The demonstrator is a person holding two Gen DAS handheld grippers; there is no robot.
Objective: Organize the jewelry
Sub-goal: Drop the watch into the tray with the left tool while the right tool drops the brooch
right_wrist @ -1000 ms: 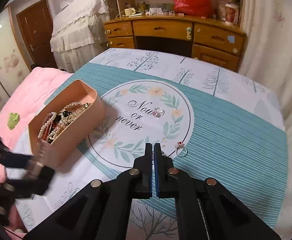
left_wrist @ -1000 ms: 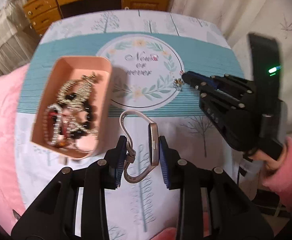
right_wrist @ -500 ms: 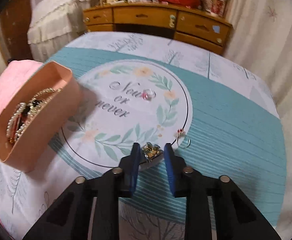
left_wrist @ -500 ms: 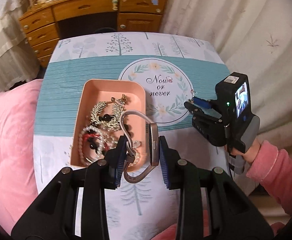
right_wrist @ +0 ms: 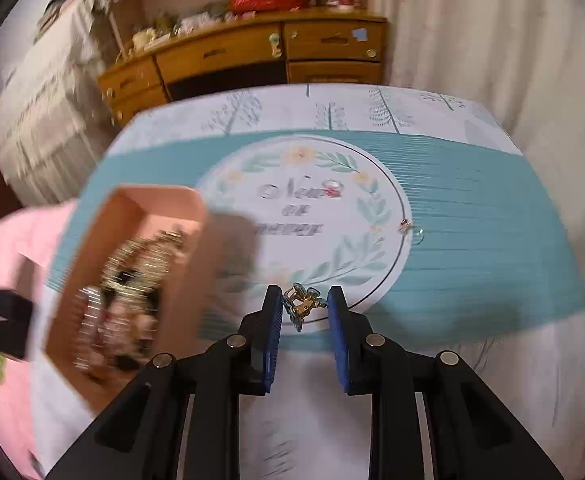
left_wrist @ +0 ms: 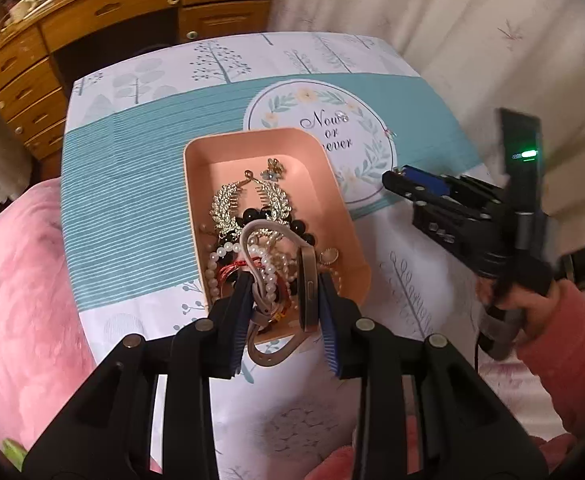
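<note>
From the left wrist view, the left gripper (left_wrist: 282,312) is clamped on a watch (left_wrist: 307,292), its gold case against the right pad and the looped strap against the left, and it hangs over the near end of the pink tray (left_wrist: 196,184), directly above the heaped beads and chains. The step in hand looks like carrying the watch in for deposit; the next move calls for lowering a little and letting the pads part so it falls inside the rim. Off to the right of these tongs, a hand (left_wrist: 520,296) steers the right gripper (left_wrist: 396,178) over the printed cloth. From the right wrist view, a small gold brooch (right_wrist: 302,304) sits between that gripper's narrowly set pads, probably pinched, though blur keeps me unsure. The tray lies left of these tongs; two rings (right_wrist: 334,189) remain ahead on the cloth.
</note>
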